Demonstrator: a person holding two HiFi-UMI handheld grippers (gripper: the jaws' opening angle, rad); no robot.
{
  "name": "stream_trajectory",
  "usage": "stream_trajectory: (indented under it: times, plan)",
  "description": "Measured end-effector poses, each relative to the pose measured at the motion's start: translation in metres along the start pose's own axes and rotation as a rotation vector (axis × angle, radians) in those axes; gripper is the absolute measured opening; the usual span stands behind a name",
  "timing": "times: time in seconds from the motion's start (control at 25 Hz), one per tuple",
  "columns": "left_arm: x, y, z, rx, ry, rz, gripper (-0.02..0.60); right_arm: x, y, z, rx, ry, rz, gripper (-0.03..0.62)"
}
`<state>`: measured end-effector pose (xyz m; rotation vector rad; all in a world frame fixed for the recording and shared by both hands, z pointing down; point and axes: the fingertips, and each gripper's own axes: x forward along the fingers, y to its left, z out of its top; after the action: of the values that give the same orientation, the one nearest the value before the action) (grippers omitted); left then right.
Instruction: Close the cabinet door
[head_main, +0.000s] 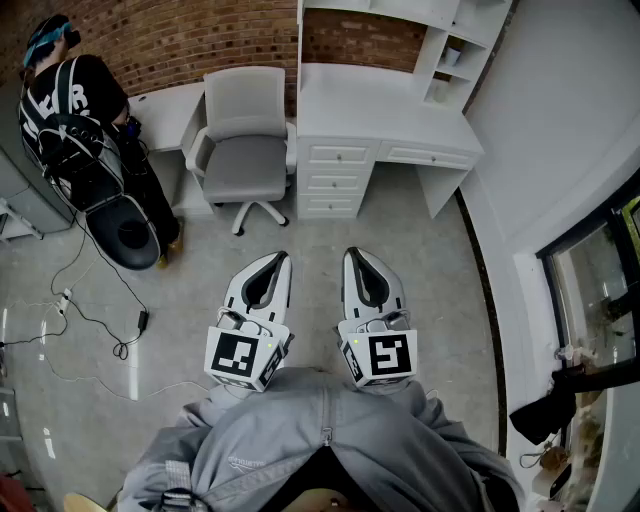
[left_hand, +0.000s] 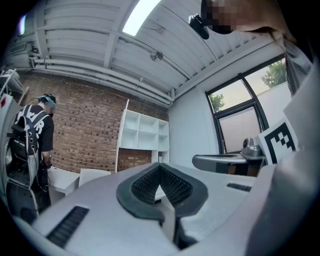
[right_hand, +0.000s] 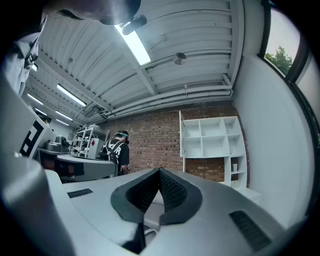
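Both grippers are held side by side close to my body, pointing level across the floor toward a white desk (head_main: 380, 120) with drawers (head_main: 335, 180). Above the desk stands a white open shelf unit (right_hand: 212, 137), which also shows as the shelf unit (left_hand: 142, 132) in the left gripper view. A thin white panel (right_hand: 180, 135) stands out along its left edge; I cannot tell if it is a door. My left gripper (head_main: 272, 262) (left_hand: 160, 167) is shut with nothing in it. My right gripper (head_main: 358, 257) (right_hand: 160, 172) is shut and empty too. Both are well short of the desk.
A grey office chair (head_main: 245, 140) stands left of the desk. A person in black (head_main: 80, 120) stands at far left by another white table (head_main: 165, 105). Cables (head_main: 100, 315) lie on the floor at left. A white wall and window (head_main: 590, 280) run along the right.
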<state>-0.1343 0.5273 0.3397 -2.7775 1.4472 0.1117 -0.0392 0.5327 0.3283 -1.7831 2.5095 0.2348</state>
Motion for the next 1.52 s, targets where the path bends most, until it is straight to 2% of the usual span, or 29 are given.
stream_trajectory:
  times: [0.36,0.48,0.76,0.88,1.16,1.52]
  plan:
    - [0.002,0.001,-0.002,0.002,-0.011,-0.008,0.003,0.005,-0.002,-0.003,0.004,0.0,0.003,0.026]
    - [0.003,0.003,-0.002,-0.006,0.008,0.008,0.003,0.005,-0.004,-0.001,0.004,-0.003,0.003,0.026]
    - [0.003,-0.007,-0.003,-0.001,-0.008,0.003,0.003,-0.003,-0.008,0.002,0.046,-0.028,0.023,0.026]
    - [0.002,-0.008,-0.008,-0.014,0.002,0.024,0.003,-0.007,-0.011,-0.001,0.046,-0.026,0.032,0.026]
    - [0.008,-0.018,-0.021,-0.025,0.003,0.009,0.003,-0.012,-0.019,-0.015,0.05,-0.004,0.038,0.026]
    - [0.044,0.015,-0.03,-0.032,0.005,0.028,0.003,0.026,-0.029,-0.032,0.051,0.017,0.04,0.026]
